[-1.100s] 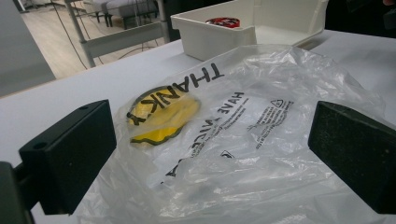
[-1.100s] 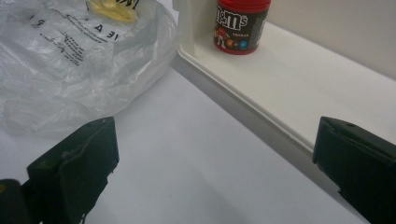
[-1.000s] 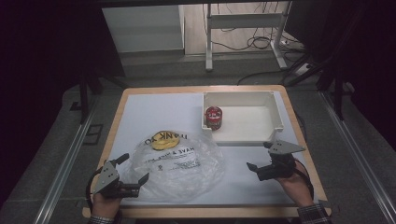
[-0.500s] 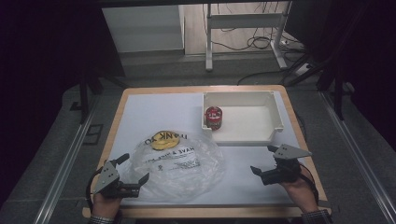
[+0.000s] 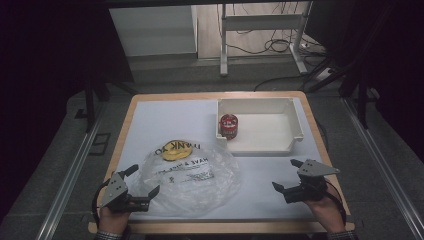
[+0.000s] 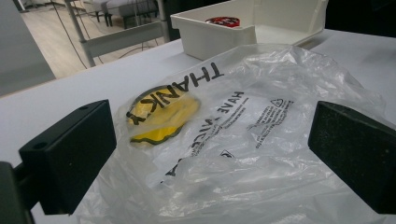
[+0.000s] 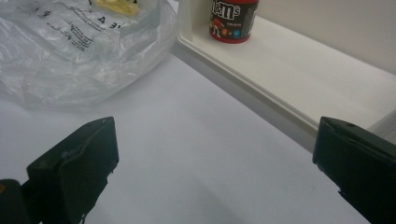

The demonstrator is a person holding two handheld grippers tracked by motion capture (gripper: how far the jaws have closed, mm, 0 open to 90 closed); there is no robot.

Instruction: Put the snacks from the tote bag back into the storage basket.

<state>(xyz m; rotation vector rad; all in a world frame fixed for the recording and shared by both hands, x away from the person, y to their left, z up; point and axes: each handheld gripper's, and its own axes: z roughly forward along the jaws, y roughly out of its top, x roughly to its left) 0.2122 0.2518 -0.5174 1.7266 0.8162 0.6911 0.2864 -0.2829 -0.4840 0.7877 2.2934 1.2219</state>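
Both claws wide open, nothing held | left gripper (image 5: pixel 142 186) at near edge of plastic bag (image 5: pixel 187 172) on table | right gripper (image 5: pixel 290 177) drifted back toward us since a second ago, beside tray (image 5: pixel 295 131) | we judge bag grab next

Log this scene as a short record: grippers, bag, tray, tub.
left gripper: open, jaws either side of the bag's near edge
right gripper: open, over bare table, holding nothing
bag: clear plastic, crumpled, flat on table, yellow print
tray: white, far right
tub: red, upright in tray's left end
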